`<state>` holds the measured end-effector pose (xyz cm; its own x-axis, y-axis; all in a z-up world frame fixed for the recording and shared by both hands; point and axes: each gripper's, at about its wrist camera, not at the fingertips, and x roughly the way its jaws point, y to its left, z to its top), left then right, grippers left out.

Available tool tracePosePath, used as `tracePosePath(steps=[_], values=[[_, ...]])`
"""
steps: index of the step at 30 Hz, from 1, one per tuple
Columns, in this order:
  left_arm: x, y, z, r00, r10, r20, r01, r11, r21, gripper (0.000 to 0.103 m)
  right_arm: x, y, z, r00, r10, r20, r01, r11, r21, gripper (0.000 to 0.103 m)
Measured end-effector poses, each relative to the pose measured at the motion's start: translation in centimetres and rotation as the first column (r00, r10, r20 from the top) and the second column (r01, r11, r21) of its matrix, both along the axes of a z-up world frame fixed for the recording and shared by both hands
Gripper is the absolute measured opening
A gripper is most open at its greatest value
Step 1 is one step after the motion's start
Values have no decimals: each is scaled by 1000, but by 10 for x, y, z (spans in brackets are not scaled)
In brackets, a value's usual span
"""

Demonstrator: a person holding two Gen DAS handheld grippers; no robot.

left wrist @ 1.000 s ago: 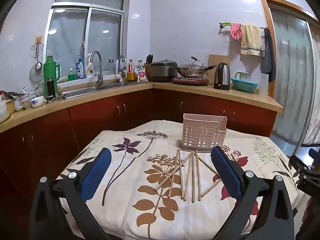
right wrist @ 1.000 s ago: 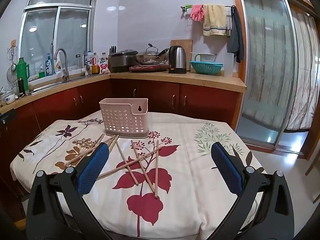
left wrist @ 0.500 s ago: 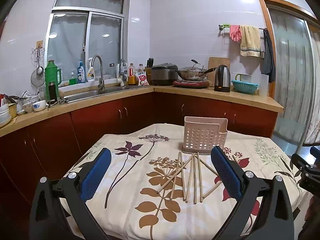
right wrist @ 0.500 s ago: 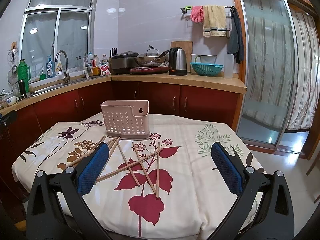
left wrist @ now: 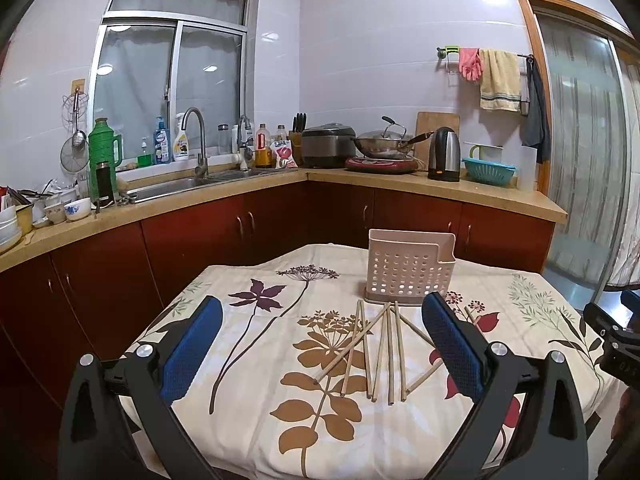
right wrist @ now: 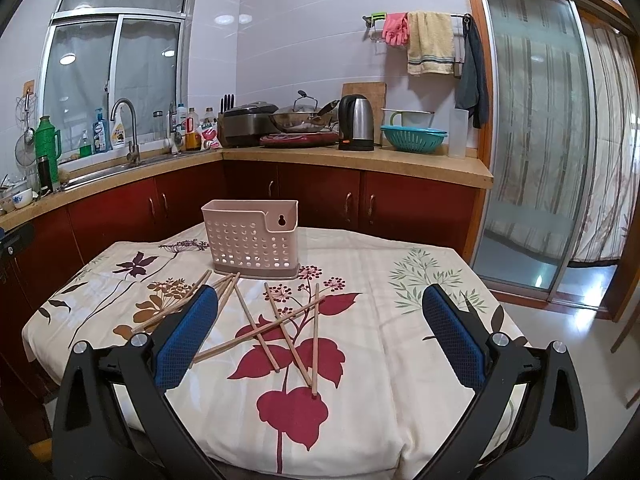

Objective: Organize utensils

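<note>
Several wooden chopsticks (left wrist: 380,344) lie scattered on the floral tablecloth, in front of a pink perforated utensil holder (left wrist: 408,272) that stands upright at the table's far side. In the right wrist view the chopsticks (right wrist: 280,324) and the holder (right wrist: 252,236) show too. My left gripper (left wrist: 320,344) is open and empty, held above the table's near edge. My right gripper (right wrist: 320,336) is open and empty, also above the near edge. Part of the right gripper's body shows at the right edge of the left wrist view (left wrist: 612,340).
The table (right wrist: 420,280) carries a cream cloth with leaf prints. A kitchen counter (left wrist: 400,184) with sink, rice cooker, wok and kettle runs behind it. A glass sliding door (right wrist: 540,140) is at the right.
Both grippers have risen and pulled back slightly, so the table, chopsticks and holder sit lower in both views. Both stay open and empty.
</note>
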<state>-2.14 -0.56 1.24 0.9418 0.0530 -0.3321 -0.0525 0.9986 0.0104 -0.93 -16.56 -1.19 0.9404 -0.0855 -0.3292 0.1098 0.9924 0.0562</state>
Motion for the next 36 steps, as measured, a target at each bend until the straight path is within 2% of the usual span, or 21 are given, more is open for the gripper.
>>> tracePosePath(steps=[36], values=[[0,-1,-3,1000,-6,2,6,1000,13,97,-1,1,0,1000,1,-2,-1,1000,-6,100]])
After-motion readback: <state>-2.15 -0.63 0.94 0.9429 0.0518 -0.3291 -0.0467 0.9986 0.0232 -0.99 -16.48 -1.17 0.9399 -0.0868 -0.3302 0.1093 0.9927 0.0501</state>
